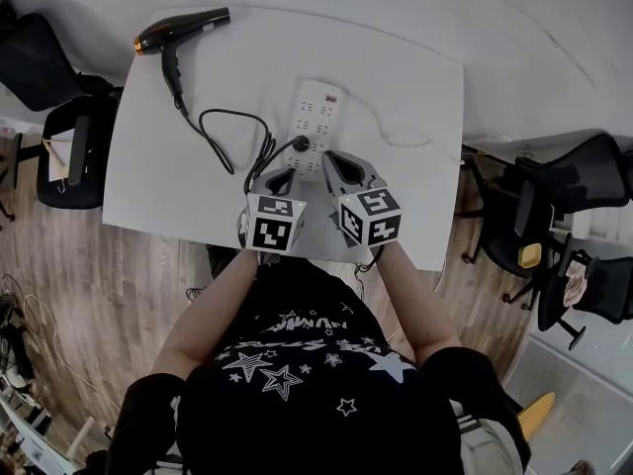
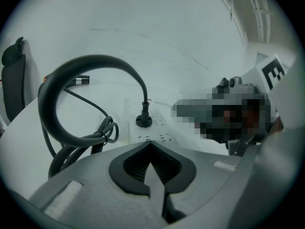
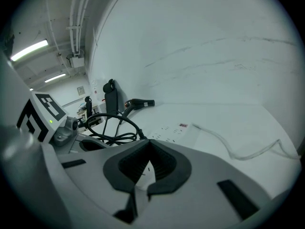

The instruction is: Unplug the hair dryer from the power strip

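- We are holding the left tool with its jaws together and empty, just short of the plug, which is sitting in the power strip's near end.
- We are holding the right tool closed on nothing, at the strip's near right corner.
- The hair dryer is lying at the worktop's far left corner, well apart from both tools.

One hair dryer, one power strip, two hand-held grippers
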{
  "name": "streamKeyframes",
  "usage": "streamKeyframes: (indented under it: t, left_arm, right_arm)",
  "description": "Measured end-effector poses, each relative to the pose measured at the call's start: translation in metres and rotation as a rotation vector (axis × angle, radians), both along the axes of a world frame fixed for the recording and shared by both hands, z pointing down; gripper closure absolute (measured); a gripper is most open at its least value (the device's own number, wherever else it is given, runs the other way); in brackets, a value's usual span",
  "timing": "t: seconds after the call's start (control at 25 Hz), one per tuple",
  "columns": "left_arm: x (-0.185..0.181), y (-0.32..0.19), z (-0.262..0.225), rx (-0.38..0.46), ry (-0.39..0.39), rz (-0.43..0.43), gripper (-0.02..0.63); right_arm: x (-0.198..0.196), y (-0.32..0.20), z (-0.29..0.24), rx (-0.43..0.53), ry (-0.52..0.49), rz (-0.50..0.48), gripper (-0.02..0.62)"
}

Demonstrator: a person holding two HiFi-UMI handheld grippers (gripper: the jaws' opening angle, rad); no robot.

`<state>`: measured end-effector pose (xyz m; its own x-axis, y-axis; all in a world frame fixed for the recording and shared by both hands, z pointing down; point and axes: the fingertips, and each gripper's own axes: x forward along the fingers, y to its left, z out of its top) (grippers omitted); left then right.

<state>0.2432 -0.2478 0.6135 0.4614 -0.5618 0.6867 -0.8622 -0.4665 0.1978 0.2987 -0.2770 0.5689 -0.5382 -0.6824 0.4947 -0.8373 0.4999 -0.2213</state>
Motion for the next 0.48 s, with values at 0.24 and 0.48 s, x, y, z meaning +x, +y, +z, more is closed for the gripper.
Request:
streamKeyframes:
  t: [0.24, 0.48]
  left_arm:
    - [0.0, -0.003, 0.002, -0.047, -0.006, 0.028, 0.598]
    - [0.002, 0.0, 0.0, -0.067, -0.013, 0.062, 0.598]
  right_arm:
    - [-0.017, -0.018, 0.003, 0.017, 0.069, -0.155, 0.584]
    - [-0.034, -0.025, 0.007, 0.046, 0.122, -0.327, 0.459]
